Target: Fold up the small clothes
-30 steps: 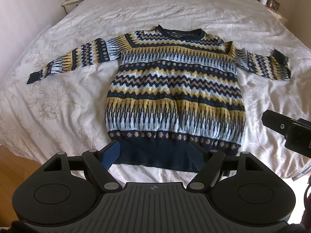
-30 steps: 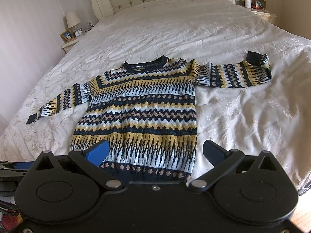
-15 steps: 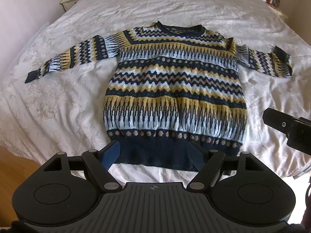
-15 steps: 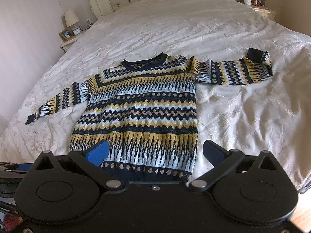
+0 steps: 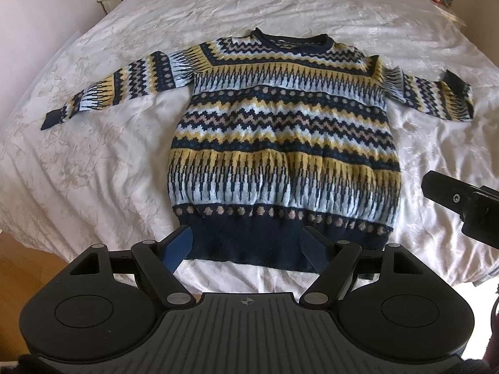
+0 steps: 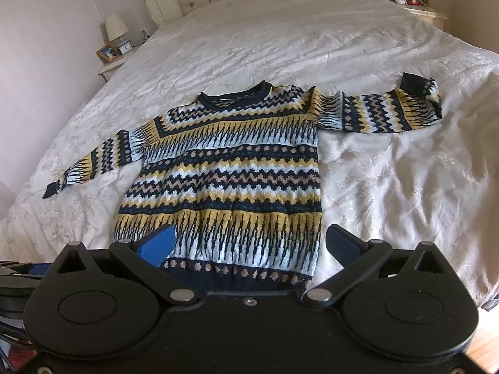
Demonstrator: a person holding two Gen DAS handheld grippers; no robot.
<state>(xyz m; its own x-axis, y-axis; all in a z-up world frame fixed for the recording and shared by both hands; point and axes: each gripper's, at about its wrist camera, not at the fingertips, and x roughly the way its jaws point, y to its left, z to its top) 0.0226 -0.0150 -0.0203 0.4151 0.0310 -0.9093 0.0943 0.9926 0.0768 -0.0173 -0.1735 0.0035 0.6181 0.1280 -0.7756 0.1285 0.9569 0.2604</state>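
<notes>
A patterned knit sweater (image 5: 283,143) lies face up and spread flat on the white bedspread (image 5: 93,168), hem nearest the cameras. Its left sleeve (image 5: 124,87) runs out straight. The left gripper (image 5: 248,246) hangs over the navy hem band (image 5: 249,243), jaws wide and holding nothing. The right gripper (image 6: 249,243) is likewise spread and empty near the hem's right corner. The right sleeve (image 6: 389,112) has its cuff (image 6: 411,84) seemingly doubled back. Folding looks not yet begun; smooth that cuff first, then pinch both layers at once.
</notes>
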